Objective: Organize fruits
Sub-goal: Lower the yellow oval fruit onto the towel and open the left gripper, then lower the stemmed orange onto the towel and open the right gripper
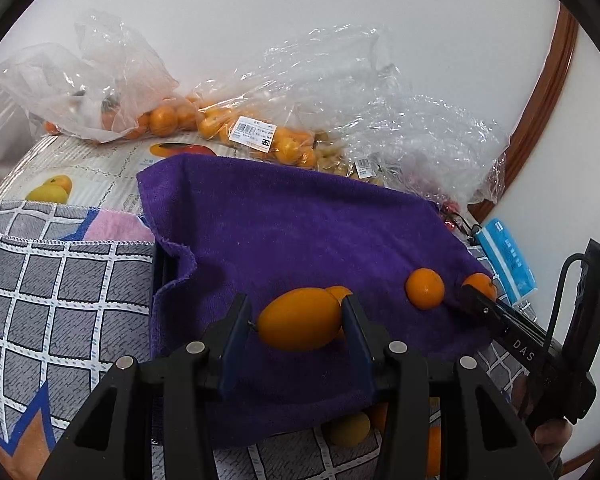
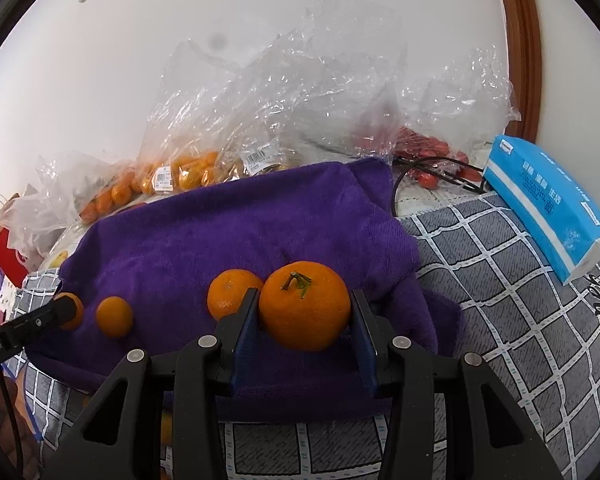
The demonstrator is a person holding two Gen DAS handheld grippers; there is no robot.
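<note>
A purple towel (image 1: 284,224) lies on the table; it also shows in the right wrist view (image 2: 204,236). My left gripper (image 1: 298,320) is shut on an oval kumquat (image 1: 300,318) just above the towel. My right gripper (image 2: 304,312) is shut on a stemmed mandarin (image 2: 305,306) over the towel. A second mandarin (image 2: 231,298) sits just left of it, and a small kumquat (image 2: 115,316) lies further left. The left gripper's fingertip (image 2: 66,308) shows at the left edge with its fruit behind it. In the left wrist view a round fruit (image 1: 425,289) lies on the towel near the right gripper's fingertip (image 1: 470,298).
Clear plastic bags of oranges (image 1: 172,118) and kumquats (image 1: 288,144) lie behind the towel by the wall. A bag of red fruit (image 2: 428,152) and a blue tissue pack (image 2: 548,204) are at the right. A grey checked cloth (image 2: 512,304) covers the table.
</note>
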